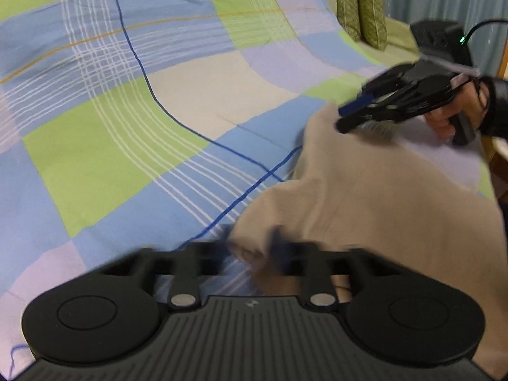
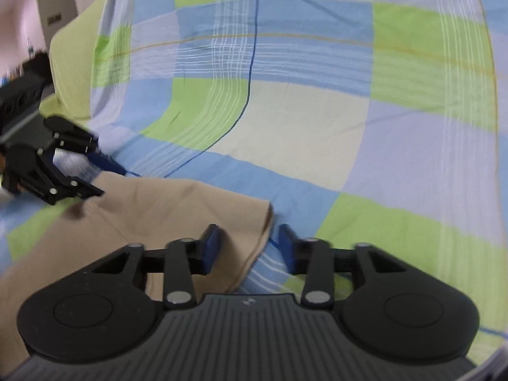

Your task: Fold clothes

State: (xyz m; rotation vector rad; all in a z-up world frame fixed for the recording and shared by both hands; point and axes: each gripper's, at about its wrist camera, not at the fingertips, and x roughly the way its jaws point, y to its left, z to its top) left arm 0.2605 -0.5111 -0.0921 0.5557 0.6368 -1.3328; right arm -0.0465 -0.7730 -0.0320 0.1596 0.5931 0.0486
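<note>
A beige garment (image 1: 381, 197) lies flat on a checked bedsheet (image 1: 127, 127), reaching from the lower right toward the middle. In the left wrist view my left gripper (image 1: 250, 250) is blurred, with a corner of the cloth between its fingers. The right wrist view shows that same left gripper (image 2: 98, 177) with jaws apart around the garment's (image 2: 158, 209) far corner. My right gripper (image 2: 249, 244) stands open, its blue pads (image 2: 211, 247) either side of the garment's near edge, not pressing it. A gloved hand (image 1: 451, 117) holds the right gripper (image 1: 344, 116) at the cloth's other corner.
The blue, green and lilac sheet (image 2: 317, 127) covers the whole bed ahead of both grippers. Two green patterned pillows (image 1: 362, 9) stand at the far right end. A wooden bed frame edge (image 1: 501, 63) shows at the right.
</note>
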